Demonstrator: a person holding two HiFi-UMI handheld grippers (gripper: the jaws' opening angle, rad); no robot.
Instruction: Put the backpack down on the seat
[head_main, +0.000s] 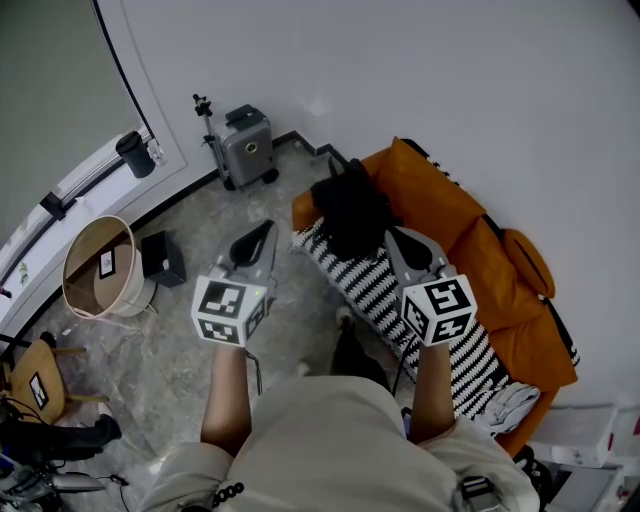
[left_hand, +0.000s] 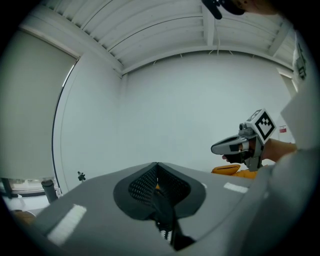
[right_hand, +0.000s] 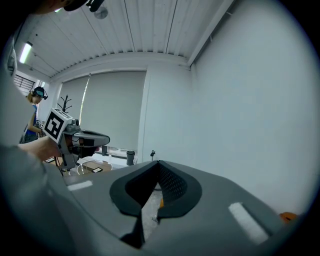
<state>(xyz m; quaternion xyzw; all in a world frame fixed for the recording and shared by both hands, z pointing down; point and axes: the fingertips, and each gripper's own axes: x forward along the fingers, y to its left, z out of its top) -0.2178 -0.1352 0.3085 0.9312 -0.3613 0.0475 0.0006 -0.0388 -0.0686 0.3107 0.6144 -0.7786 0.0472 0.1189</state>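
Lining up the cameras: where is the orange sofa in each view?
Head view: orange sofa right of centre, black backpack at its left end.
Left gripper view: small orange patch at right, under the right hand-held gripper.
Right gripper view: orange speck at the bottom right edge.
Shared: the white wall.

The person holds both bare arms out in front, the left arm (head_main: 225, 395) and the right arm (head_main: 432, 390) side by side with a gap between them. The left gripper (head_main: 263, 232) points forward, and its two jaws are pressed together with nothing held in them. The right gripper (head_main: 393, 236) points forward and a little down, and its jaws are pressed together too, with nothing in them.
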